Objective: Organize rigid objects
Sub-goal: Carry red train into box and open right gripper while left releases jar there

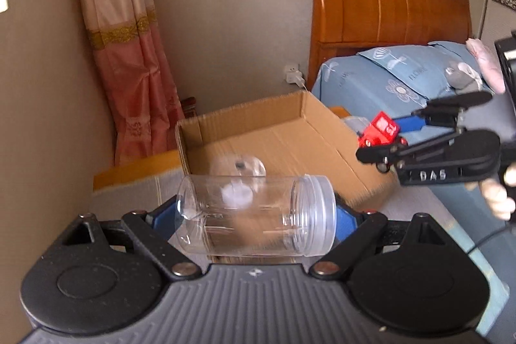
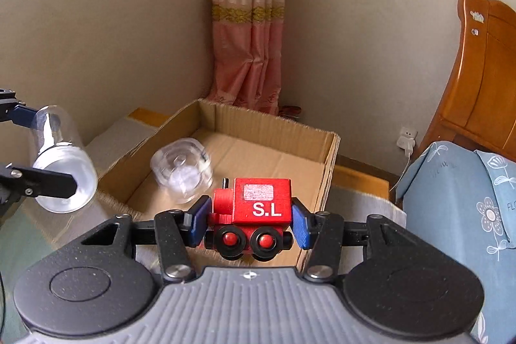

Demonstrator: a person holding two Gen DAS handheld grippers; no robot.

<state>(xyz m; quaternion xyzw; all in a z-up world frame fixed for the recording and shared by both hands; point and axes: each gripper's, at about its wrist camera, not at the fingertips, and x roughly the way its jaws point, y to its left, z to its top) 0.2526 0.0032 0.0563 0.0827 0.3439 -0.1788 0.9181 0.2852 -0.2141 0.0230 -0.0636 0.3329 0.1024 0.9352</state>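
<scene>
left gripper (image 1: 256,215) clamps clear jar (image 1: 254,216) sideways, 6 o'clock of cardboard box (image 1: 290,131). right gripper (image 2: 248,223) pinches red toy train (image 2: 258,208) over box's near edge. blurred second jar (image 2: 182,174) inside.

- Our left tool (image 1: 256,215) grips a clear jar (image 1: 256,215) lying sideways.
- Our right tool (image 1: 391,139) pinches a red toy train (image 1: 380,129) over the cardboard box (image 1: 290,131).
</scene>
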